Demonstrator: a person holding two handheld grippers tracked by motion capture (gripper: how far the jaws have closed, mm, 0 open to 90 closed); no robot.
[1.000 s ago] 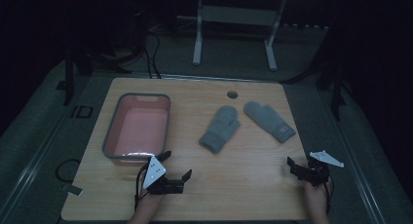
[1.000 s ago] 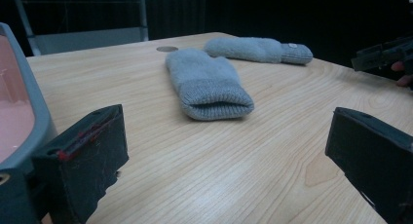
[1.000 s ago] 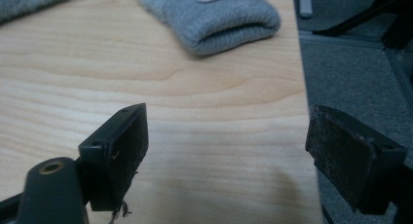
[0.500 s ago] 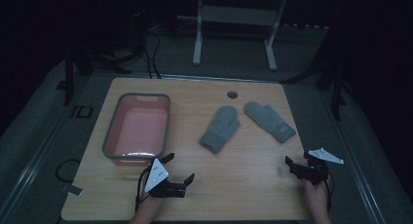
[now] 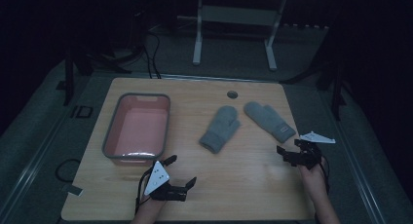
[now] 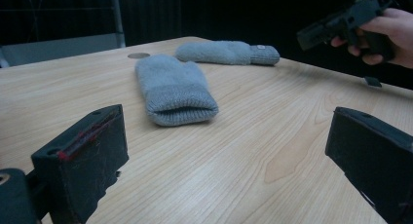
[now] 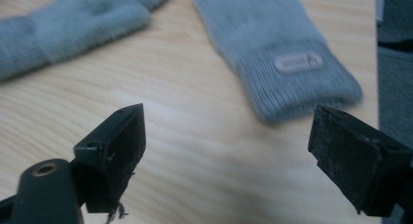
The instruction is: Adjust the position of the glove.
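Observation:
Two grey knitted mittens lie on the wooden table (image 5: 243, 180). The left mitten (image 5: 220, 128) (image 6: 171, 90) (image 7: 68, 27) points its cuff toward me; the right mitten (image 5: 269, 120) (image 6: 226, 52) (image 7: 280, 53) carries a small label on its cuff. My left gripper (image 5: 181, 171) (image 6: 224, 151) rests low near the front edge, open and empty, aimed at the left mitten's cuff. My right gripper (image 5: 288, 150) (image 7: 229, 136) hovers open just short of the right mitten's cuff, nothing between its jaws. It also appears in a hand at the top right of the left gripper view (image 6: 341, 24).
A pink tub with a grey rim (image 5: 109, 139) stands on the table's left half. A round hole (image 5: 232, 94) sits near the table's far edge. A white metal stand (image 5: 234, 14) is on the floor behind, with cables (image 5: 151, 44) to its left.
My left gripper has slid a little to the right and nearer the front edge. My right gripper has edged slightly toward the right mitten. The mittens and tub have not moved.

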